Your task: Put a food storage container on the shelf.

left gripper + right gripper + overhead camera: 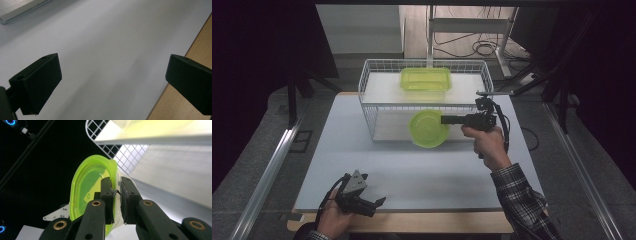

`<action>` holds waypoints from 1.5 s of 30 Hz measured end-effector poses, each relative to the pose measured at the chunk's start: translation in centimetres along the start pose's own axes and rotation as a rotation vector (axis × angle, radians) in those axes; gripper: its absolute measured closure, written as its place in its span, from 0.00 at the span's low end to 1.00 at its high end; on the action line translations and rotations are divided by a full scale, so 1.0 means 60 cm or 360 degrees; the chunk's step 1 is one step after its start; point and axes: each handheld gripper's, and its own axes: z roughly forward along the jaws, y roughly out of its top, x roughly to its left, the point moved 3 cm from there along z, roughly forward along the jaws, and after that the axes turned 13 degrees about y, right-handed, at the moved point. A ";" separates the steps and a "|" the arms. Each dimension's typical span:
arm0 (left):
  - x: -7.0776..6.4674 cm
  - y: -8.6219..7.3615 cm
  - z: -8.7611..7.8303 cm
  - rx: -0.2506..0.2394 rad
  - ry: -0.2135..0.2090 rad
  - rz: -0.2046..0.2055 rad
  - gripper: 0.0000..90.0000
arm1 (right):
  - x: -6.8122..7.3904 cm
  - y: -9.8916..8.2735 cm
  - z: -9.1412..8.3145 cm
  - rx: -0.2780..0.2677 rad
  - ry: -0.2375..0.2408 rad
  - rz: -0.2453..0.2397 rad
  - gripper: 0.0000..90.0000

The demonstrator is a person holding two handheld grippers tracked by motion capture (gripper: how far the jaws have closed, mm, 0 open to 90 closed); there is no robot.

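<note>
Right gripper (447, 119), jaws clamped on the bowl (428, 129) rim, lifts it before the rack (377, 95) (left jaws apart, idle); next, likely shelving it

1. The surface (412, 180) is a pale grey sheet over a wooden top, whose light wood edge (422, 222) shows along the near side.
2. A white wire basket (367, 107) stands directly on the surface, at its far middle.
3. In the left gripper view the wood edge (190, 100) borders the grey sheet.
</note>
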 end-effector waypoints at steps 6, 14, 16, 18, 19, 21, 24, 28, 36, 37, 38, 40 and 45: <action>0.001 0.000 0.000 -0.0009 -0.0001 -0.0003 0.00 | 0.017 0.030 -0.011 -0.0048 -0.0006 -0.0024 0.90; 0.000 0.000 0.001 -0.0004 -0.0004 0.0016 0.00 | 0.038 0.067 -0.018 -0.0104 -0.0030 -0.0070 0.90; 0.000 -0.001 0.001 -0.0002 -0.0005 0.0019 0.00 | 0.042 0.076 -0.018 -0.0118 -0.0036 -0.0077 0.90; -0.001 -0.001 0.001 -0.0001 -0.0006 0.0020 0.00 | 0.045 0.086 -0.019 -0.0135 -0.0046 -0.0081 0.90; -0.001 -0.001 0.001 0.0000 -0.0005 0.0021 0.00 | 0.047 0.091 -0.019 -0.0146 -0.0049 -0.0085 0.90; 0.000 -0.001 0.001 0.0001 -0.0004 0.0021 0.00 | 0.052 0.107 -0.021 -0.0172 -0.0069 -0.0092 0.90; 0.001 -0.001 0.001 0.0000 -0.0001 0.0012 0.00 | 0.055 0.121 -0.019 -0.0188 -0.0095 -0.0102 0.90; 0.002 -0.001 0.000 -0.0003 -0.0001 0.0006 0.00 | 0.058 0.141 -0.016 -0.0216 -0.0141 -0.0119 0.90; 0.003 -0.002 0.000 0.0003 -0.0004 0.0004 0.00 | 0.056 0.171 -0.007 -0.0258 -0.0214 -0.0130 0.90; 0.003 -0.002 0.000 0.0003 -0.0004 0.0003 0.00 | 0.056 0.175 -0.006 -0.0261 -0.0229 -0.0133 0.90; 0.003 -0.002 0.001 0.0003 -0.0003 0.0005 0.00 | 0.054 0.184 -0.003 -0.0286 -0.0245 -0.0136 0.90; 0.003 -0.002 0.001 0.0003 -0.0003 0.0005 0.00 | 0.054 0.187 -0.002 -0.0292 -0.0252 -0.0139 0.90; 0.003 -0.002 0.001 0.0004 0.0000 0.0004 0.00 | 0.042 0.201 0.006 -0.0326 -0.0300 -0.0126 0.90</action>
